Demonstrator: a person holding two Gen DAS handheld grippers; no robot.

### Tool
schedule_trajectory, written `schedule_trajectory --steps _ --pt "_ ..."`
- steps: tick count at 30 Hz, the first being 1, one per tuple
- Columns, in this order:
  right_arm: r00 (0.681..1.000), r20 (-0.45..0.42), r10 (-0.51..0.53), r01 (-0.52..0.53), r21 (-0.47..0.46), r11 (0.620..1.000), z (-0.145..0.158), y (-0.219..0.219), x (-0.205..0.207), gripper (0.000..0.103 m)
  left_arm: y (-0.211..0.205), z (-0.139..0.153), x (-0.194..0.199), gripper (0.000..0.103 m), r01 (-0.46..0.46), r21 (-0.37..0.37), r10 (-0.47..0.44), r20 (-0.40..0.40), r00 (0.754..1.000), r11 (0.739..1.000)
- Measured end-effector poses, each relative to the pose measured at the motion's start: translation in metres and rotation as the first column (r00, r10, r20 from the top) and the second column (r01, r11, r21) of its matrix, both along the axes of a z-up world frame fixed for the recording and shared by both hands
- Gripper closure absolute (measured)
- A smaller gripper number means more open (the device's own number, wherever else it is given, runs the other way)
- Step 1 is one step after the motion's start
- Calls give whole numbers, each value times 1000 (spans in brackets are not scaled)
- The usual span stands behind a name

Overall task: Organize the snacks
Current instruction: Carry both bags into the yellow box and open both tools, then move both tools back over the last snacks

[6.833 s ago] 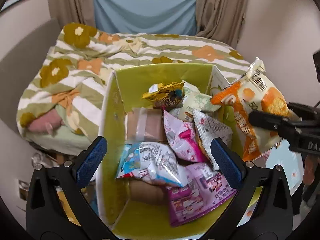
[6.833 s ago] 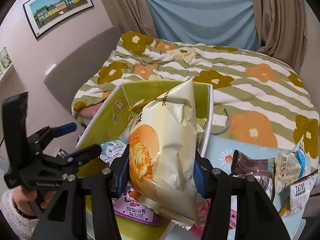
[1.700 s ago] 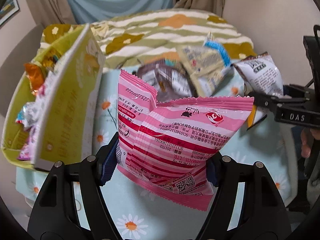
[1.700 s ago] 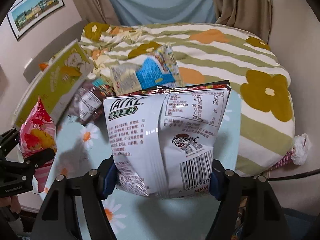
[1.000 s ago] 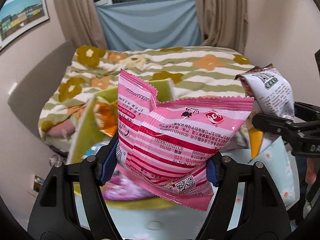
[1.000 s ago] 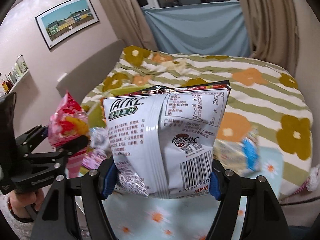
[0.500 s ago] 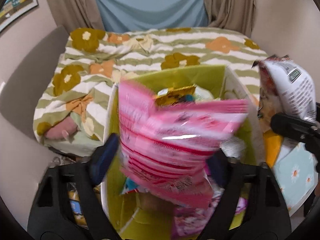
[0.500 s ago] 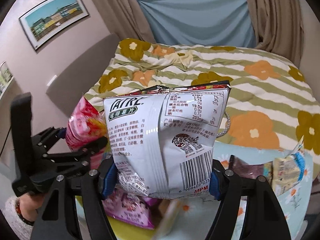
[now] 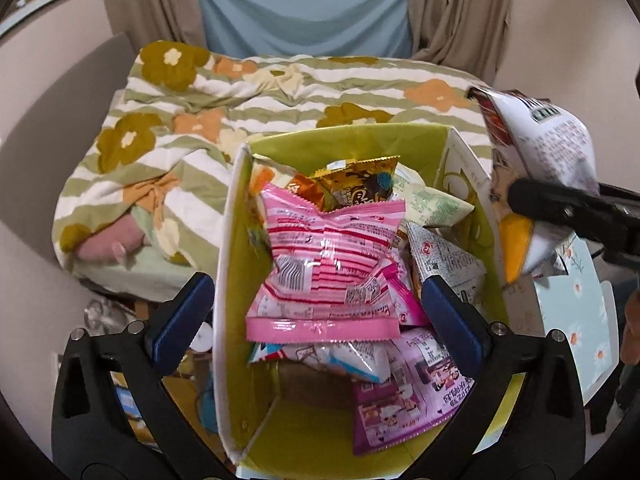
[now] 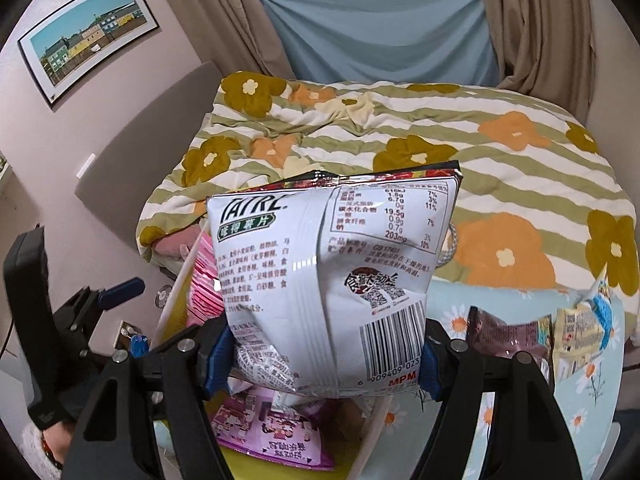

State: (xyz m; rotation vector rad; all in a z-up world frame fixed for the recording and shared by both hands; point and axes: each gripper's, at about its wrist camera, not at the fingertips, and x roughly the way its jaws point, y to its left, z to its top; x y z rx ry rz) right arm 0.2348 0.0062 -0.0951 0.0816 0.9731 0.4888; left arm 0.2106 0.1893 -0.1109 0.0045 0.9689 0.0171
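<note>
A yellow-green storage box holds several snack packets. A pink striped packet lies on top of the pile, free of my left gripper, which is open and empty above the box's near end. My right gripper is shut on a white chip bag and holds it over the box's right rim. The same bag shows at the right edge of the left wrist view. In the right wrist view the bag hides most of the box.
A light blue daisy-print table carries a brown packet and a cream and blue packet to the right of the box. A bed with a striped floral blanket lies behind. Clutter lies on the floor left of the box.
My left gripper opened and the pink striped packet dropped onto the pile in the box. My right gripper kept hold of the white bag and moved in over the box's right rim.
</note>
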Motion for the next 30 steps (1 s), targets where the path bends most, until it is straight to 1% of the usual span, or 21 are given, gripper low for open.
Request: schedule_trajectory --steps 5,8,10,11,12,13,15,19,22,30 --pt "999 -11 33 -33 1 999 -2 15 15 33 5 4 -5 0 -32 14 32 -3 999 999" --pt "998 -39 51 -51 6 999 -12 24 27 32 8 5 -6 0 -49 19 49 -4 999 999" --pt "997 -55 62 -61 21 998 -19 28 31 26 11 3 -7 0 -58 17 58 -8 998 998" --pt "996 -63 63 -62 19 998 -23 29 33 17 12 1 -8 0 -62 18 62 -11 998 998" --pt "997 -60 54 -53 14 998 -24 29 33 13 13 0 -9 0 -64 18 64 -13 998 998" --pt "998 -48 46 -45 11 999 -25 29 32 11 14 -1 -11 0 -66 16 66 -14 998 998" --pt "999 -24 36 -36 15 999 -25 26 27 0 14 -3 -15 0 -71 13 71 -17 997 997" --pt "999 27 31 -32 11 999 -19 20 13 0 13 -3 -22 0 -75 -3 75 -14 997 997" --pt "998 54 28 -27 -6 1000 -14 17 4 0 12 2 -26 0 -72 2 72 -1 997 997" --pt "994 106 -3 1 14 1000 15 3 -20 0 2 32 -40 0 -35 3 35 65 997 999"
